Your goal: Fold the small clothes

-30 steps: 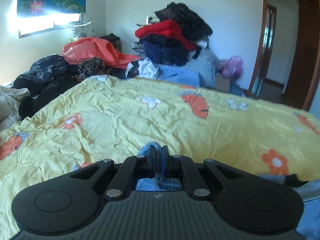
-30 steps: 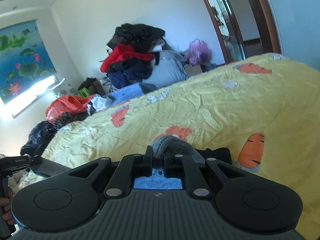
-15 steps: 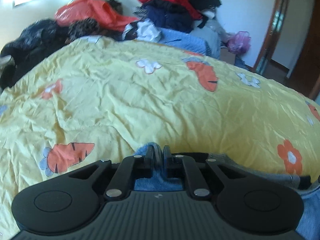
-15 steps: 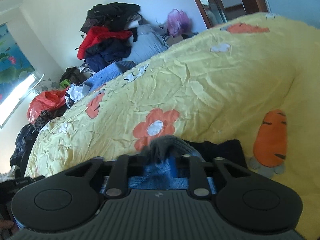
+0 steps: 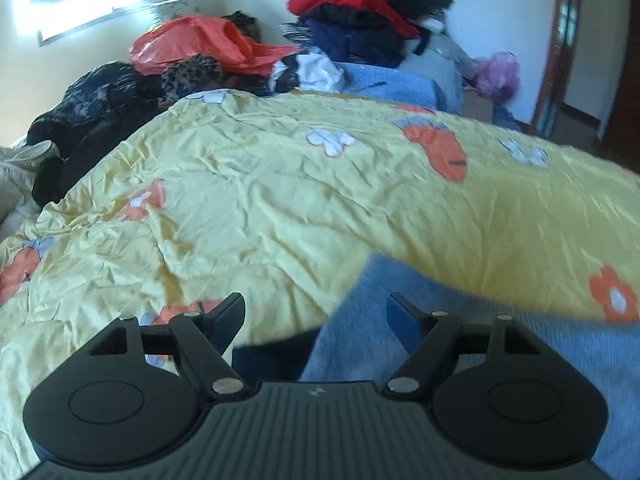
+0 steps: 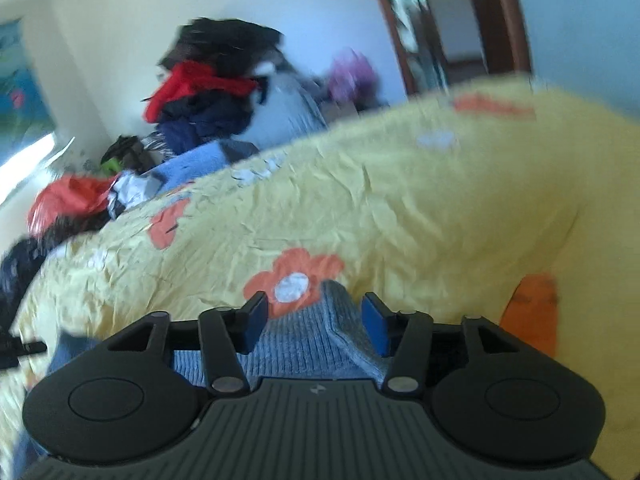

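Both grippers stood with their jaws apart and nothing pinched between them: the left gripper (image 5: 316, 312) spread wide, the right gripper (image 6: 314, 320) spread less so. The blue knitted garment (image 5: 420, 320) lay on the yellow flowered quilt (image 5: 280, 208), running from between the left gripper's fingers out toward four o'clock in the left wrist view, while in the right wrist view a raised ridge of the same knit (image 6: 316, 332) sat between the fingers, apparently untouched by the pads. To my eye the fold had just been set down, so the sensible thing was to back both tools straight away without snagging the loose weave, then check that the edges lay square. What kind of garment it was I could not tell; its near part was hidden under the gripper bodies, a dark patch (image 5: 276, 354) beside it stayed unreadable, and motion blur smeared the clothes heap (image 6: 212, 80) at eleven o'clock.
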